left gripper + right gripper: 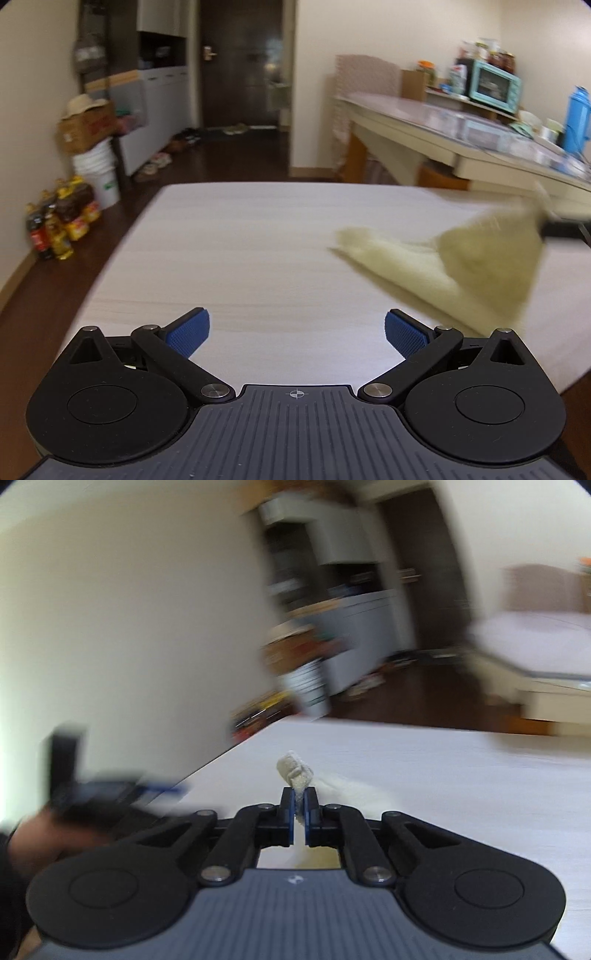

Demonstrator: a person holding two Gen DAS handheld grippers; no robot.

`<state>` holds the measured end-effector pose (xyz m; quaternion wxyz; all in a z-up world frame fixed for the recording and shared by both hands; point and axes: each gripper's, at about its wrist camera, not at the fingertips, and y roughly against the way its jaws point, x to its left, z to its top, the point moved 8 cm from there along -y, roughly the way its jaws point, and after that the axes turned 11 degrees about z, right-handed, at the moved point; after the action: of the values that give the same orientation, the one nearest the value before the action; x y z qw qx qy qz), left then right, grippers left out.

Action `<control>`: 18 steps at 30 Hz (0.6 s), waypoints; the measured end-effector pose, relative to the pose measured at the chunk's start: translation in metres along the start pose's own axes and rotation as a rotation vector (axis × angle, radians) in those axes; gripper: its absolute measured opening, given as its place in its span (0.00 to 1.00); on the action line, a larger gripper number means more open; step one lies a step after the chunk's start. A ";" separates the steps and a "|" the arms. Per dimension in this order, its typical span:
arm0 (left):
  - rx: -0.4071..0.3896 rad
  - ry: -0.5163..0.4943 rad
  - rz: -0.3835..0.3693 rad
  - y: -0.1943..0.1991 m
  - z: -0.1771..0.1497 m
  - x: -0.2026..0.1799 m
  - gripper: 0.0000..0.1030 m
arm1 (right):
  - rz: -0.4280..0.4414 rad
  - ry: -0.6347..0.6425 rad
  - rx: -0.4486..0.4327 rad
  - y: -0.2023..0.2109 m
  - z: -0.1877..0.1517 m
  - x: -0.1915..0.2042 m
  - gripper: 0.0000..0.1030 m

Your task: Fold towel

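A pale yellow-green towel hangs blurred over the right side of the white table, lifted at one corner by my right gripper at the right edge of the left wrist view. My left gripper is open and empty above the table's near side, left of the towel. In the right wrist view my right gripper is shut on a bunched corner of the towel, with the rest trailing down behind the fingers. The left gripper shows blurred at the left.
A long side table with a teal oven and a blue bottle stands at the right. Bottles, white buckets and a cardboard box sit on the floor at the left. A dark door is at the back.
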<state>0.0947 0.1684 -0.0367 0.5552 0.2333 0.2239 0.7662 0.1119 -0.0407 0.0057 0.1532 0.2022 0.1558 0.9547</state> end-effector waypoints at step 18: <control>-0.008 -0.022 -0.071 -0.019 0.016 -0.012 1.00 | 0.154 0.068 0.115 -0.017 -0.025 0.044 0.36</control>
<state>0.1224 0.1634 -0.0370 0.5855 0.2312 0.2229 0.7443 0.0666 -0.0154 -0.0075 0.0623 0.1895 0.1997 0.9593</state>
